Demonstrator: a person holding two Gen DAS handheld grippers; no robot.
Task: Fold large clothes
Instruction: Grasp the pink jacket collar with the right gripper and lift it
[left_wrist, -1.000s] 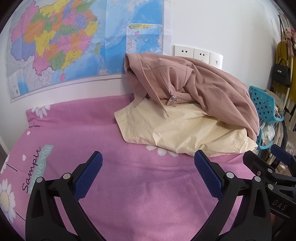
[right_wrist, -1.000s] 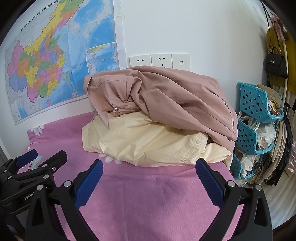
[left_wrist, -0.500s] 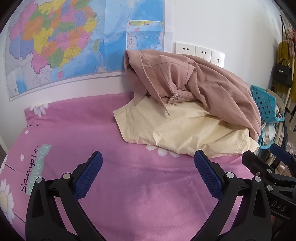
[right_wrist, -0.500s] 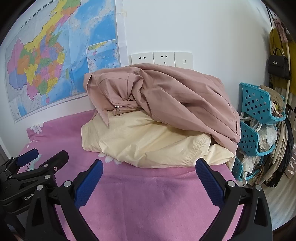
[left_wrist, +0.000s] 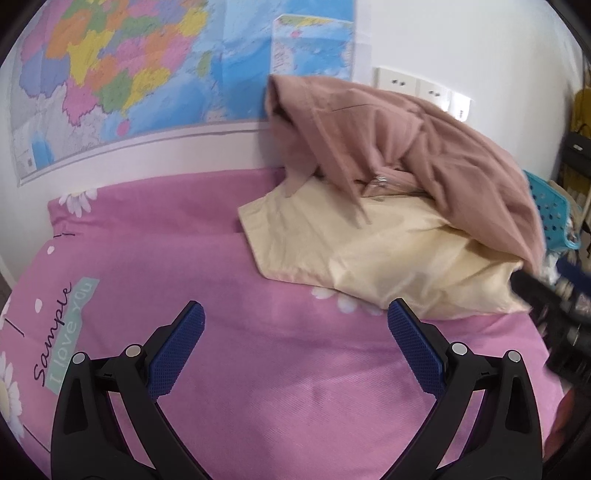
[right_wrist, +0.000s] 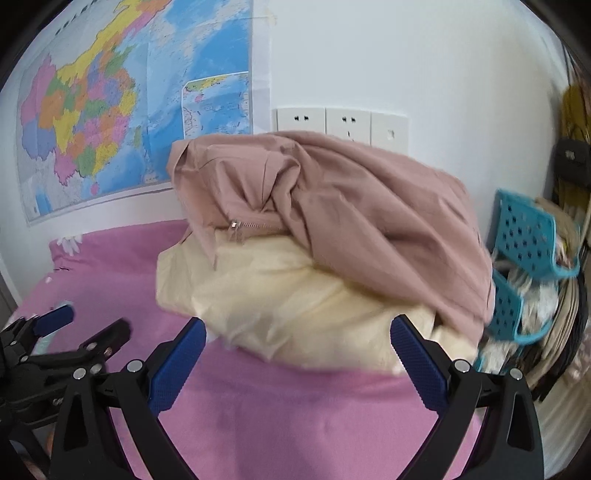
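1. Pile of clothes sits on the bed (left_wrist: 229, 369), against the wall: a pink jacket (right_wrist: 369, 206) heaped on top of a cream garment (right_wrist: 288, 295). In the right wrist view the pile fills the centre of the frame; in the left wrist view it lies in the upper right.

2. Right tool (right_wrist: 298, 345): released, jaws spread wide, nothing between them. The cream garment's near edge lies just beyond and between its blue pads (some motion blur here, so contact cannot be confirmed; it looks apart).

3. Left tool (left_wrist: 295, 325): also released and empty, over bare pink sheet. The cream garment's corner lies up and to the right of it in the frame, near its right pad.

4. Key relation: the pile lies straight ahead of the right tool and off to the right side of the left one. The right hand looks nearer.

5. Long axis of the pile runs roughly left to right across both frames, along the wall.

6. Judgement: folding not yet begun; likely first reach is for the jacket on top.
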